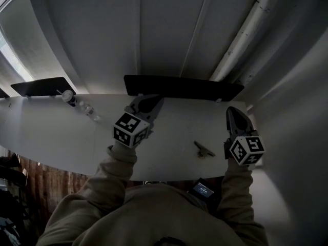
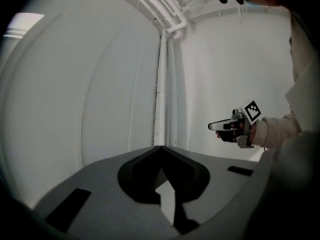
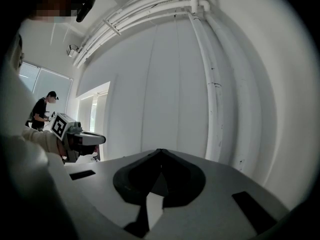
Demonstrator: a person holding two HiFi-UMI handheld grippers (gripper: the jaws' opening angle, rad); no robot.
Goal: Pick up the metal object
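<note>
Left tongs [image 1: 146, 104] and right tongs [image 1: 234, 114] both shut, empty
Metal object [image 1: 203, 149] sits on the table [image 1: 61, 132] by the right one, so open up first, then pinch its middle.

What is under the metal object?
The metal object lies directly on the white table, with bare tabletop all round it. The spot beneath it is covered by the object itself.

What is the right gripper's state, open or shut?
Shut: in its own view, the right gripper has its jaw tips meeting, with nothing between them.
</note>
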